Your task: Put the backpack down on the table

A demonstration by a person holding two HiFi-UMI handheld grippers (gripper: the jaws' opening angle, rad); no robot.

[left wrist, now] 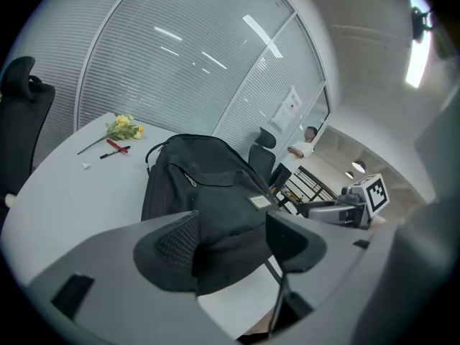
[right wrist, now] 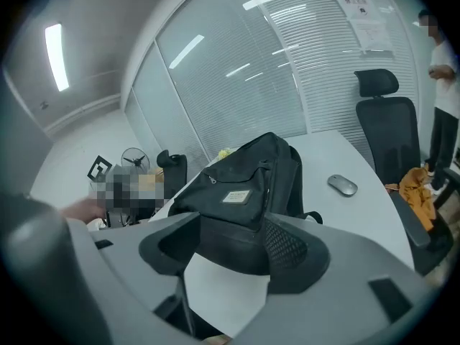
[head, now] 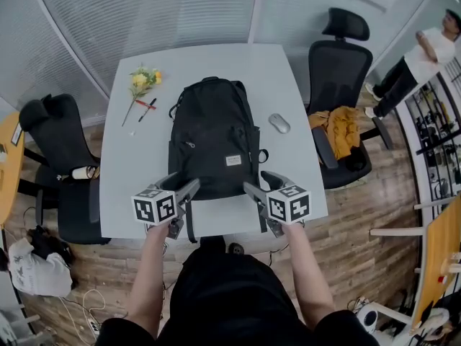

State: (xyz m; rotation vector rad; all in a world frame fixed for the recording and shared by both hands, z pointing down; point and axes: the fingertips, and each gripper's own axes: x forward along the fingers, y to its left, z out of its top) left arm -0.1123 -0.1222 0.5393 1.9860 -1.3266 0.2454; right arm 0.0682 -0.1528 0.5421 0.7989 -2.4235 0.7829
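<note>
Glass walls with lowered blinds stand behind a pale grey table [head: 122, 164] on a wood-plank floor. At far left a black office chair [head: 54, 132] is pulled up to the table's edge. On the tabletop's far left corner lies a sprig of yellow flowers [head: 144, 79], with a red-handled tool [head: 145, 104] just beside its stem.

Near the front edge, the left gripper [head: 184, 184] points at the near left corner of the black backpack [head: 212, 135]. In the left gripper view its jaws stand apart and grasp nothing; the bag's lower end fills the gap between them, lying just past the pads [left wrist: 176, 243].

The backpack lies flat on its back in the middle of the table, top end away from the person, its small front label facing up and a strap hanging over the near edge.

At the bag's near right corner sits the right gripper [head: 259, 182]. Its jaws are likewise spread and hold nothing, and the right gripper view shows the bag's bottom edge framed between them, beyond the tips.

Right of the bag, well apart from it, rests a grey mouse [head: 279, 123]. Past the table's right edge a second black chair [head: 338, 56] carries an orange garment [head: 338, 132], and a person [head: 425, 56] stands farther off.
</note>
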